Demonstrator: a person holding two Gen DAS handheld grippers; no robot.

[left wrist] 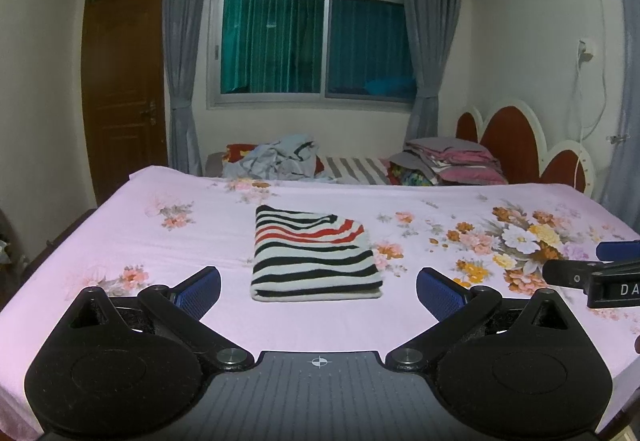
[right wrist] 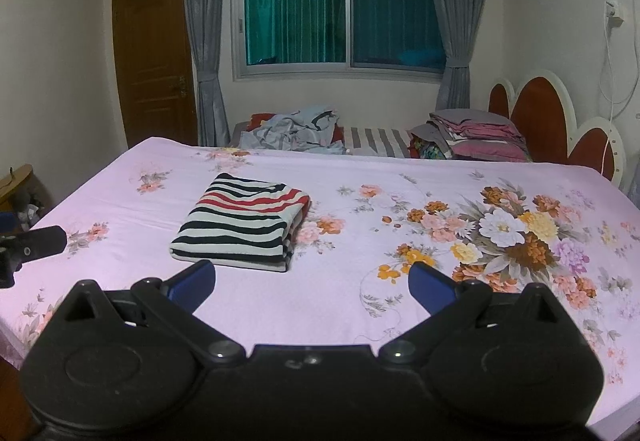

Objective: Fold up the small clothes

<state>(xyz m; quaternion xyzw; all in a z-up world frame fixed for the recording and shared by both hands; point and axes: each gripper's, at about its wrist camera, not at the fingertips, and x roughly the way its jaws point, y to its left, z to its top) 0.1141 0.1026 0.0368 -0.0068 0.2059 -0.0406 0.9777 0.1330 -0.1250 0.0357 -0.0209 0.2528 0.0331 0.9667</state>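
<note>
A striped garment [left wrist: 314, 253], white with black and red stripes, lies folded into a neat rectangle on the pink floral bed sheet [left wrist: 160, 241]. It also shows in the right wrist view [right wrist: 244, 223]. My left gripper [left wrist: 318, 291] is open and empty, just in front of the garment's near edge. My right gripper [right wrist: 310, 283] is open and empty, to the right of the garment and nearer than it. The right gripper's fingers [left wrist: 568, 273] show at the right edge of the left wrist view. The left gripper's finger [right wrist: 40, 241] shows at the left edge of the right wrist view.
A heap of grey-blue clothes [left wrist: 276, 161] and a stack of folded pink and grey bedding [left wrist: 452, 161] lie at the far side of the bed. A red and white headboard [left wrist: 516, 145] stands at the right. A wooden door [left wrist: 124, 89] is at the left.
</note>
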